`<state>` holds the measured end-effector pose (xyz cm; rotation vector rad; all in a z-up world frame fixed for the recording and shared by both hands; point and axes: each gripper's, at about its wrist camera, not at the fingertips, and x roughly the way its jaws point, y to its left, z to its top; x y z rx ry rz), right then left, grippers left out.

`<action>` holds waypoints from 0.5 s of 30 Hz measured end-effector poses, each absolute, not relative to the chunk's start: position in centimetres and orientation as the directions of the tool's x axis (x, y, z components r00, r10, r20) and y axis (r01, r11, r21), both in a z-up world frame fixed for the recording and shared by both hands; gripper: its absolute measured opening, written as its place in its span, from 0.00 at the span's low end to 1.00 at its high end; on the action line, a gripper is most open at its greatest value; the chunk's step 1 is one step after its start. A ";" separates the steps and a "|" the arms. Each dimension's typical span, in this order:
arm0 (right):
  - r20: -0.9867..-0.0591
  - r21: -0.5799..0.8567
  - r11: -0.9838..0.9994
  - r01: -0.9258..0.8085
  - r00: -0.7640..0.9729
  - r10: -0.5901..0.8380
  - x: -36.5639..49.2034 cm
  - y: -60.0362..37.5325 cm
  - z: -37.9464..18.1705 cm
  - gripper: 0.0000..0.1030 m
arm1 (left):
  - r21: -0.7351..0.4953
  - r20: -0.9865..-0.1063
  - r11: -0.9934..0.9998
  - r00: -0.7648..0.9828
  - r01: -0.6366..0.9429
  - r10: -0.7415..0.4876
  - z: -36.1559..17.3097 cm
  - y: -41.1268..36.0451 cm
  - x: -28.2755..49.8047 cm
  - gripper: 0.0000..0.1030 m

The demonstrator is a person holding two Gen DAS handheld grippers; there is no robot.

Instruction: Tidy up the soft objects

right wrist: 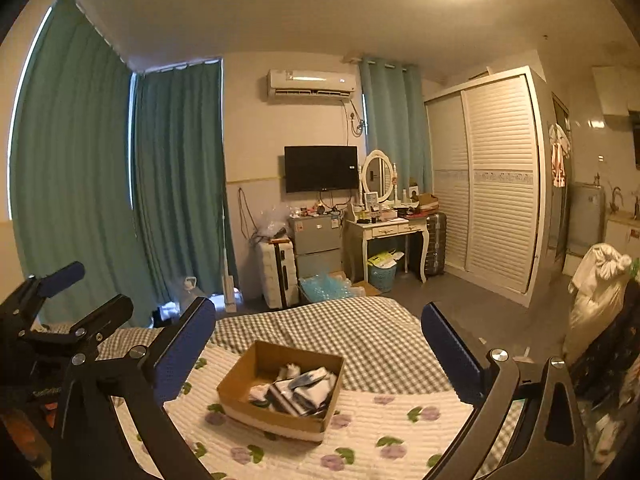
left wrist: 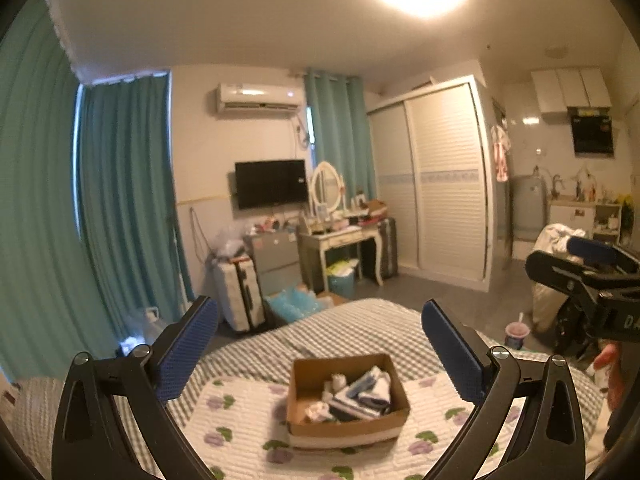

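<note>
The left gripper (left wrist: 320, 344) fills the bottom of its own view, its blue-padded fingers (left wrist: 188, 348) spread wide with nothing between them, and the right gripper (right wrist: 318, 350) stands the same way in its view, fingers (right wrist: 450, 352) wide apart and bare. Beyond both, on a white quilted blanket (left wrist: 248, 420) printed with purple flowers and green leaves, sits an open brown cardboard box (left wrist: 346, 432) with a pale band along its lower edge. Inside lie the soft objects (left wrist: 360, 394), a loose heap of folded and crumpled small cloth pieces in white, grey and dark stripes; they are too blurred to name singly. The blanket lies over a grey checked bedcover (left wrist: 352, 324) on the bed. The left wrist view sees the box nearly head-on and catches the right gripper from the side at the far right edge, with fingertips of the person's hand (left wrist: 608, 356) below it and a pink-lidded cup (left wrist: 517, 334) on the floor. The right wrist view sees the box (right wrist: 276, 420) turned corner-on, its contents (right wrist: 298, 392) packed toward the right half, and shows the left gripper (right wrist: 60, 296) at the left edge, plus a white tied bundle (right wrist: 600, 296) at the right.
</note>
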<state>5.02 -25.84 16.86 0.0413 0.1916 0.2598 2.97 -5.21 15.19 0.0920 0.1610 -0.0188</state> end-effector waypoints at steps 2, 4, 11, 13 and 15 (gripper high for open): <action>-0.182 0.067 0.969 -0.239 0.952 0.248 4.5 -25.3 14.9 1.00 | 0.080 -0.176 0.996 0.984 0.029 -0.014 13.4 -4.6 3.1 1.00; -0.174 0.077 0.968 -0.237 0.953 0.247 4.2 -24.6 12.3 1.00 | 0.083 -0.183 0.996 0.983 0.009 0.006 11.4 -4.0 3.3 1.00; -0.246 0.111 0.974 -0.198 0.944 0.220 7.1 -22.5 4.0 1.00 | 0.125 -0.246 0.992 0.968 -0.022 0.053 4.3 -2.6 5.1 1.00; -0.277 0.131 0.972 -0.194 0.934 0.223 8.0 -22.4 2.2 1.00 | 0.127 -0.273 0.992 0.960 -0.021 0.055 2.7 -2.2 5.4 1.00; -0.303 0.136 0.973 -0.187 0.927 0.221 8.8 -22.4 0.7 1.00 | 0.097 -0.312 0.995 0.949 -0.015 0.044 1.4 -1.8 6.1 1.00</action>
